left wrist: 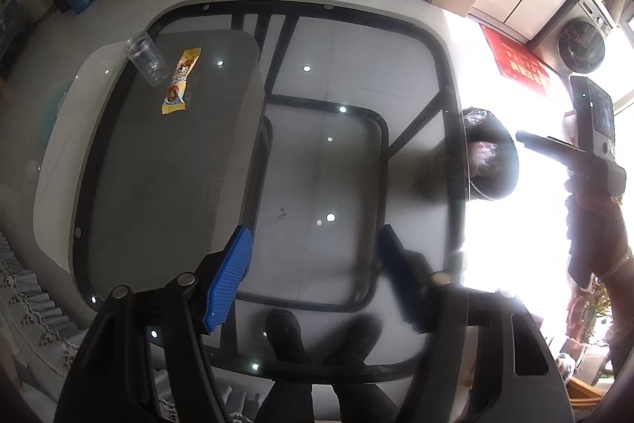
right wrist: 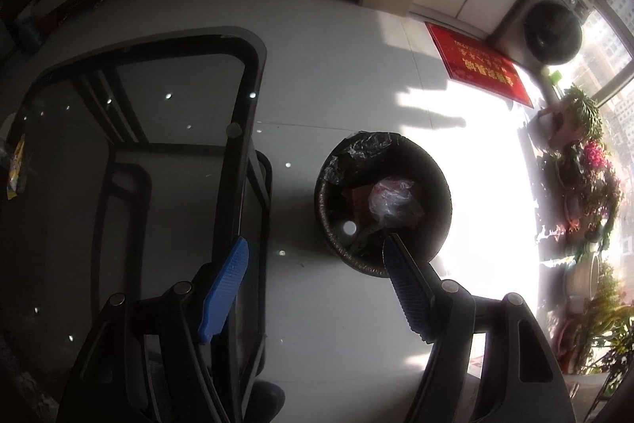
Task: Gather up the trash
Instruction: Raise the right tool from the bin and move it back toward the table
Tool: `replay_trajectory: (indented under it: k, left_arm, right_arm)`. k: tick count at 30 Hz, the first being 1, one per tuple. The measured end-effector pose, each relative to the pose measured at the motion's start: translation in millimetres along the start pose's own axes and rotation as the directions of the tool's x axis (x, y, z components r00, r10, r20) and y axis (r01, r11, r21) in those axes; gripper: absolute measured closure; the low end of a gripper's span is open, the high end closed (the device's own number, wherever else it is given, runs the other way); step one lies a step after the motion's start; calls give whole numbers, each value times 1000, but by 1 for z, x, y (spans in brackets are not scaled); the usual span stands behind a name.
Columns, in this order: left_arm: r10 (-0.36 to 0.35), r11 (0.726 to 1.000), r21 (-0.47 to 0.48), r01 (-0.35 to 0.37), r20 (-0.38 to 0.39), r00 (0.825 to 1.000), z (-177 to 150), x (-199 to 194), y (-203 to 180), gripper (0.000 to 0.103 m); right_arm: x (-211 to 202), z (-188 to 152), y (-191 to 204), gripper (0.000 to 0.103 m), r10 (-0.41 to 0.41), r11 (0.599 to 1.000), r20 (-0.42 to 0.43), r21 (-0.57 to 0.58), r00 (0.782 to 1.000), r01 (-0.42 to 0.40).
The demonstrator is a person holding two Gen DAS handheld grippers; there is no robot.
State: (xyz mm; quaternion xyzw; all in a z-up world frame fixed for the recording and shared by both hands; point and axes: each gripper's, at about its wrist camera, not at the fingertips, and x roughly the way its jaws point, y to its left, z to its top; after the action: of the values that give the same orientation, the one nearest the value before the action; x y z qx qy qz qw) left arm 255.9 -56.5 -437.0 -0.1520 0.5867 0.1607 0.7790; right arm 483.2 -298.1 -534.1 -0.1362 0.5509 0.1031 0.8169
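- Glass table [left wrist: 356, 74] over pale floor tiles, sunlight glaring in from 3 o'clock
- Left gripper [left wrist: 313, 256] hovers above the glass, jaws apart, nothing between them
- Right gripper [right wrist: 313, 276] hangs over the trash bin [right wrist: 428, 181], jaws apart and empty
- Snack wrapper [left wrist: 180, 80] lies at 10 o'clock, beside a clear plastic cup [left wrist: 148, 58]
- Wrapper looks light, thin, slippery; pinching one crimped end seems best
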Motion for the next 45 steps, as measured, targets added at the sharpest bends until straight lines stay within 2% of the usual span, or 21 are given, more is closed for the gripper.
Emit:
replay_trajectory:
  k: [8, 20, 26, 29, 45]
  left_arm:
    - [10, 1000, -25, -10, 6, 1000, 0, -2, 28, 38]
    - [19, 997, -72, -18, 20, 1000, 0, -9, 68, 38]
    - [30, 995, -100, -29, 18, 999, 0, -6, 90, 38]
    - [38, 992, -120, -35, 17, 999, 0, -4, 100, 38]
    - [66, 982, -179, -65, -2, 998, 1, 16, 140, 38]
  right_arm:
    - [-33, 6, 49, 35, 65, 997, 13, -35, 998, -65]
    - [-68, 15, 116, 35, 120, 988, 22, -103, 993, -117]
    - [-93, 21, 156, 34, 165, 975, 25, -158, 986, -159]
    - [-102, 24, 175, 29, 183, 967, 25, -183, 983, -175]
    - [-135, 26, 253, 29, 277, 919, -6, -290, 961, -267]
